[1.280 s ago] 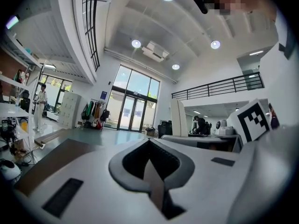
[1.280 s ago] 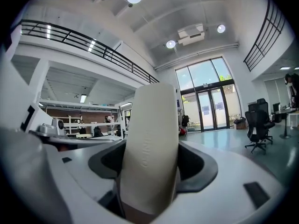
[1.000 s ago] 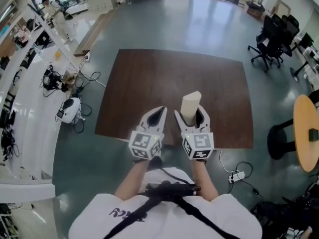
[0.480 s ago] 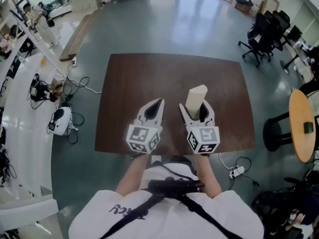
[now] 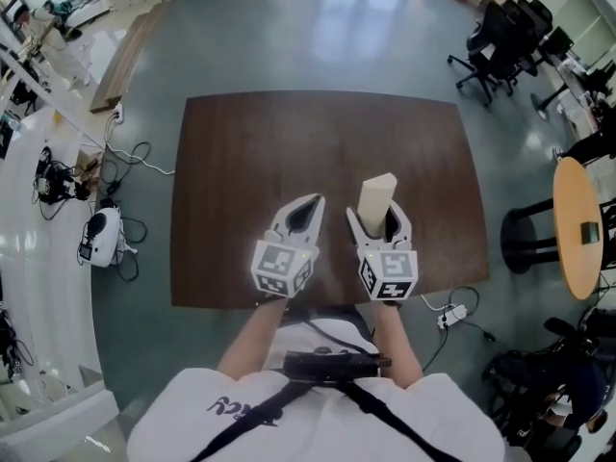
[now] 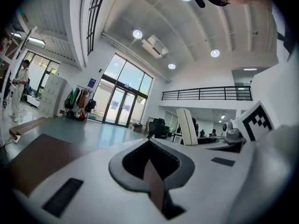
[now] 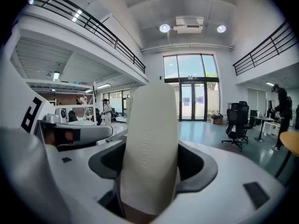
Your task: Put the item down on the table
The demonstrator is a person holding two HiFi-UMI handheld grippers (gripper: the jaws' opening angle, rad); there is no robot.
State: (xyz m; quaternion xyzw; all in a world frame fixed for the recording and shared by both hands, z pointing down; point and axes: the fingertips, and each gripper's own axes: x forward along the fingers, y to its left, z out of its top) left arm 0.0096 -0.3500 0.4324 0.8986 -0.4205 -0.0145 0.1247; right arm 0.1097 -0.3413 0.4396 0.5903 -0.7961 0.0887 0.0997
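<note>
A cream-white oblong block (image 5: 374, 200) stands up out of my right gripper (image 5: 379, 225), which is shut on its lower end; in the right gripper view the block (image 7: 149, 143) fills the middle between the jaws. The gripper holds it above the near part of the dark brown table (image 5: 241, 181). My left gripper (image 5: 300, 217) hangs beside it on the left, shut with nothing in it; in the left gripper view its jaws (image 6: 152, 164) meet, and the block (image 6: 187, 126) shows at the right.
The table's front edge (image 5: 318, 301) lies just under both grippers. Black office chairs (image 5: 500, 41) stand at the back right. A round wooden table (image 5: 582, 229) is at the right. Cables and a white device (image 5: 96, 234) lie on the floor at the left.
Both grippers have stayed close together with the block held. The head view has shifted, so the table sits higher and more to the left in the picture.
</note>
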